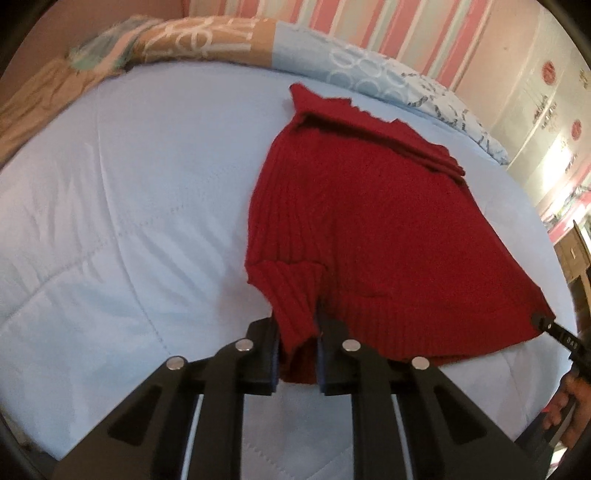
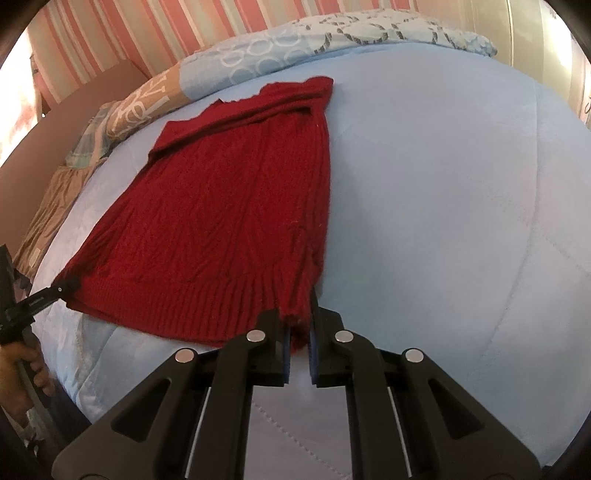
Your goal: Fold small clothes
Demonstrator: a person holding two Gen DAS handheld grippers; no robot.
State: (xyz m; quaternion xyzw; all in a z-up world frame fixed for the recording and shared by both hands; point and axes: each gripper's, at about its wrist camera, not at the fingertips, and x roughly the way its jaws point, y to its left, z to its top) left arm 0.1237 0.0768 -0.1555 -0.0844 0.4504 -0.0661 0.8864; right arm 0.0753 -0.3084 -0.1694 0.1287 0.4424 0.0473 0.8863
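A red ribbed knit sweater lies on a pale blue quilt, its hem toward me and its top folded over at the far end. My left gripper is shut on the hem's near left corner, and the cloth bunches between its black fingers. In the right wrist view my right gripper is shut on the opposite corner of the sweater, with a narrow fold pinched between the pads. Each view also shows the other gripper at its edge: the right gripper and the left gripper, both clamped on the hem.
Patterned pillows and a light blue circle-print pillow line the far side of the bed against a pink striped wall. A hand holds the left gripper's handle. Wooden furniture stands beyond the bed's right edge.
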